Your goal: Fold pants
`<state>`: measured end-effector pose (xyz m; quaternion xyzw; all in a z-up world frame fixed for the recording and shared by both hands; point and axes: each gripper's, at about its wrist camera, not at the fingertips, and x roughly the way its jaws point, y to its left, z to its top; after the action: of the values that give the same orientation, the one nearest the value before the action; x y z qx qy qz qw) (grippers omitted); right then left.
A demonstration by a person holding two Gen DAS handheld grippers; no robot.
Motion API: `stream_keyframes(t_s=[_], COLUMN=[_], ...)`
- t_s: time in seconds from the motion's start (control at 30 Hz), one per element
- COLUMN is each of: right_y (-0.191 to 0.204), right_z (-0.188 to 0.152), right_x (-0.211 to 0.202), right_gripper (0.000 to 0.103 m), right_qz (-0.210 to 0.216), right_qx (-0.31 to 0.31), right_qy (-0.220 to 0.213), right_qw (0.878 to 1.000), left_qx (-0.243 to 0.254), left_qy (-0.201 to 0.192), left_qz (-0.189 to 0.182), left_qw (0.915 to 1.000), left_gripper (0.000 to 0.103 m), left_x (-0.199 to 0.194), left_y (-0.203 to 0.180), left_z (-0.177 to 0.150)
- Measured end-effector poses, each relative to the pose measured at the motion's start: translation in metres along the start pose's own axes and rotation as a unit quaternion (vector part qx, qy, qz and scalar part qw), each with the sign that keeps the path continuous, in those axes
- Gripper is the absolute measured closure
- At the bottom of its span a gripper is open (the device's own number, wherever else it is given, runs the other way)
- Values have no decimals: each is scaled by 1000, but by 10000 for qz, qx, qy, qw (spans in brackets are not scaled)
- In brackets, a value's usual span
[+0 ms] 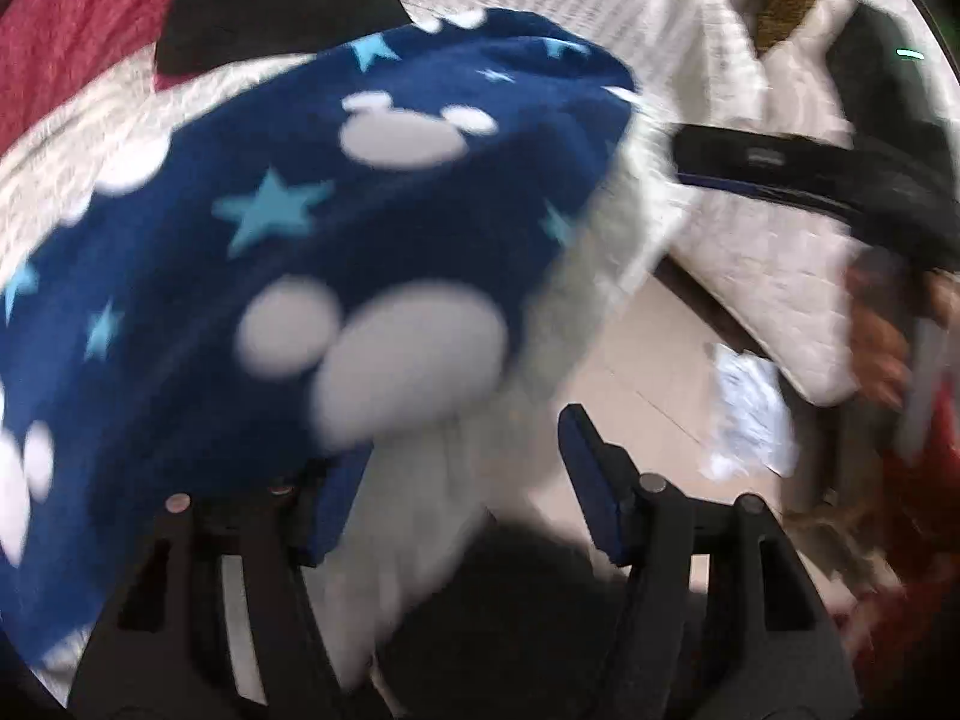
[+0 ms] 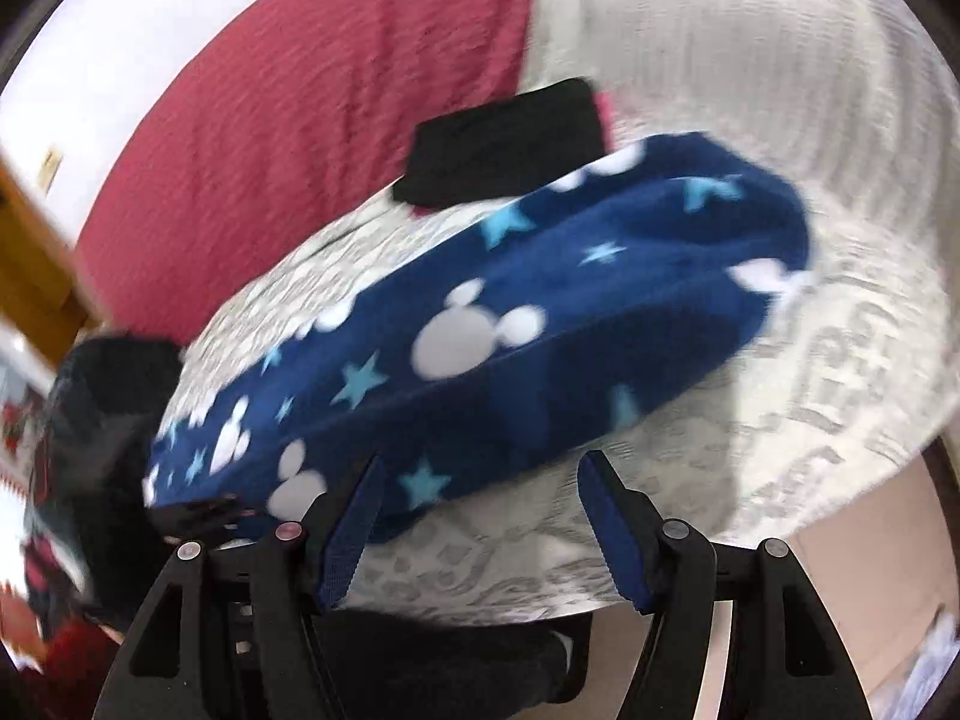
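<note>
Gaping wide with nothing between its jaws, the right gripper hovers just short of the blue pants lying on the white bedspread — long axis crossing left to right. The left gripper, also spread, sits at their left end, fleece draped over one finger.

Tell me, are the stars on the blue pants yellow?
No, the stars on the blue pants are light blue, printed beside white mouse-head shapes.

I see soft, even indoor light in both views, heavy motion blur on the fleece pants, and fisheye bending with dark corners.
</note>
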<state>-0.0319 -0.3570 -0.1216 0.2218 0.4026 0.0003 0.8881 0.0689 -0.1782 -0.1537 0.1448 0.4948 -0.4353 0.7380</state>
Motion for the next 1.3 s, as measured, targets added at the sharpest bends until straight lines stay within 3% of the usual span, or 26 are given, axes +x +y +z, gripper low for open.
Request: stream_keyframes(t_s=[0.07,0.17,0.23,0.33,0.43,0.47,0.5,0.53,0.57,0.6,0.77,0.83,0.87,0.93,0.97,1.03,1.13,1.2,1.23,1.3], right_y=[-13,-35,-58,-99,-132,-138,-142,-143,-140,-138,-138,-140,-140,-136,-133,-127,-96,-57,-38,20], right_z=[4,11,23,47,69,75,84,89,95,98,91,88,88,87,87,86,86,86,86,79], right_x=[-10,-14,-9,8,24,28,33,35,36,37,43,44,41,30,20,0,-19,-13,-6,19], right_gripper=[34,34,34,34,34,34,34,43,84,94,92,82,68,51,48,47,47,47,47,47], right_qz=[-97,-83,-165,-266,-15,36,-3,-117,-389,-755,-1255,-1337,-1449,-1799,-2076,-2452,-2205,-1770,-1584,-1068], right_qx=[310,741,1095,1873,2614,2742,2814,2777,2665,2550,2429,2492,2472,2373,2332,2252,1861,1276,993,210], right_qy=[-107,-152,-125,-55,-131,-157,-203,-220,-188,-92,133,137,133,100,-3,-265,-545,-413,-297,22], right_qw=[9994,9971,9938,9819,9651,9615,9594,9603,9629,9639,9618,9591,9580,9546,9500,9426,9559,9750,9819,9941], left_qx=[-68,48,320,355,134,58,-43,-67,-23,88,609,509,410,273,209,42,-477,-1180,-1628,-2549], left_qy=[-241,-677,-773,-854,-839,-817,-794,-795,-808,-828,-616,-476,-438,-334,-316,-515,-828,-1133,-1303,-1622], left_qz=[75,-104,160,219,158,110,-14,-87,-139,-173,265,263,187,-26,-72,-124,-72,136,338,888], left_qw=[9997,9976,9964,9955,9963,9966,9968,9968,9966,9964,9959,9972,9980,9991,9993,9986,9954,9864,9774,9491], left_gripper=[38,38,38,57,78,89,90,91,91,91,90,86,81,65,55,54,53,50,49,49], left_x=[4,-3,-3,-4,1,1,1,-2,-5,-10,1,6,4,-6,-13,-37,-75,-104,-119,-149], left_y=[-3,-14,-21,-17,-4,-1,2,-1,-5,-12,-38,-34,-32,-28,-24,-13,20,61,86,140], left_z=[15,25,25,24,26,27,28,26,24,22,3,0,-1,-5,-8,-18,-37,-56,-70,-106])
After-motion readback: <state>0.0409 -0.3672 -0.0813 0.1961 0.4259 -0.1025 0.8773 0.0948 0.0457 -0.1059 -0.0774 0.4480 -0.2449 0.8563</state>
